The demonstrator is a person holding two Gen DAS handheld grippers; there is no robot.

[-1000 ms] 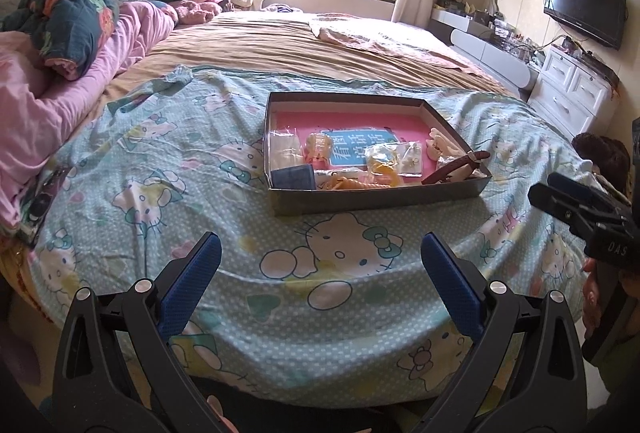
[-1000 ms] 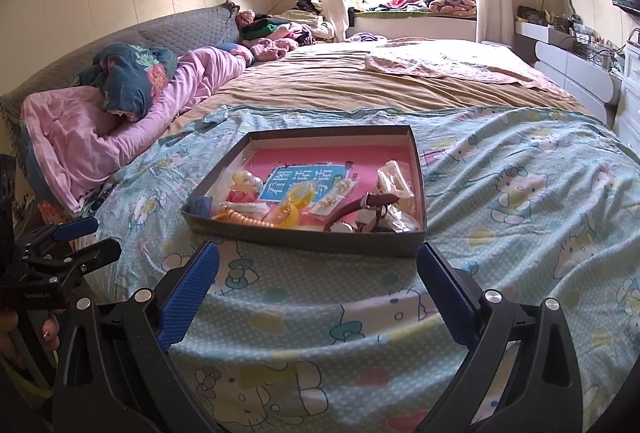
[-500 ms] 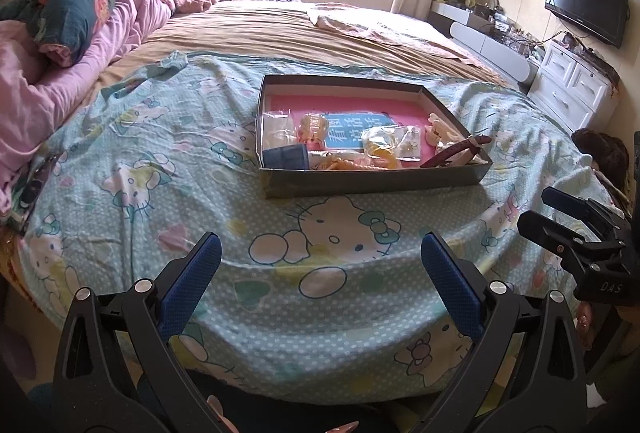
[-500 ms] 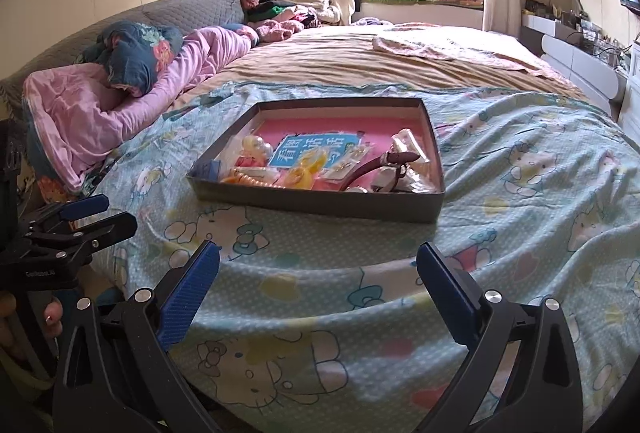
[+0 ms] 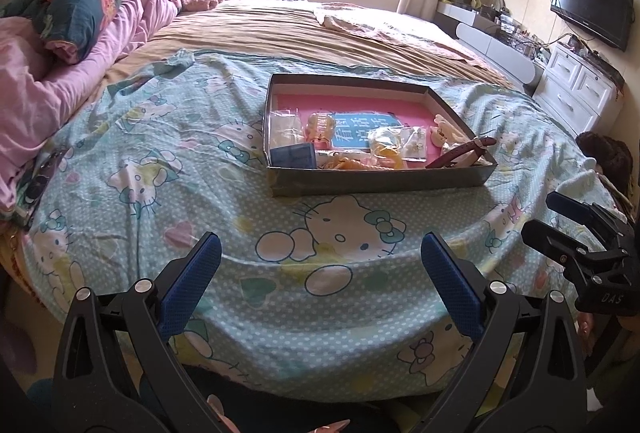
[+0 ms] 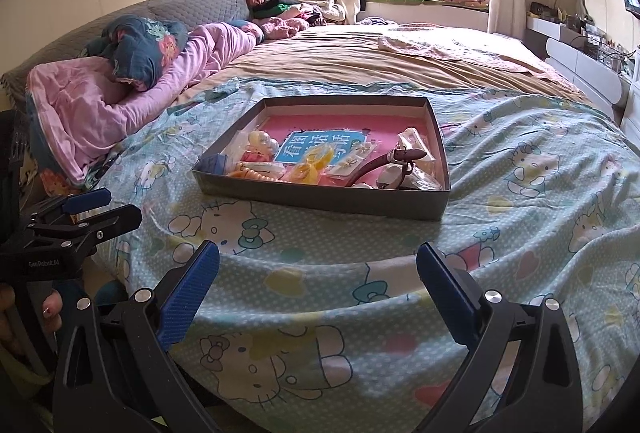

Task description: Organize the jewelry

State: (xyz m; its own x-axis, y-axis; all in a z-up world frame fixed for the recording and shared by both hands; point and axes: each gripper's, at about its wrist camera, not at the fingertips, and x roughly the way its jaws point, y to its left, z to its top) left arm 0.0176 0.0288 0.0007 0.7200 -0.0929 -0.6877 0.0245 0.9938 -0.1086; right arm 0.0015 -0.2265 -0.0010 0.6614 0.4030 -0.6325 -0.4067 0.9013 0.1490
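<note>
Both my tongs have drawn slightly nearer the shallow grey cardboard tray [image 5: 380,185] since a second ago. Left tongs [image 5: 320,273] are released, gripping nothing; right tongs [image 6: 318,273] likewise. Ahead of both, well apart from the blue pads [image 5: 192,285], the tray rests on the cartoon-print blue bedsheet [image 5: 160,173]. Inside it lie bagged jewelry pieces [image 5: 390,147] and a maroon leather watch strap [image 6: 384,161].

White letters "DAS" stand on the black body of the right gripper [image 5: 568,229], seen in the left wrist view. "GenRobot.AI" is printed on the left gripper [image 6: 94,211] in the right wrist view. The blue card [image 6: 316,149] in the box [image 6: 320,199] bears large white Chinese characters, partly covered.
</note>
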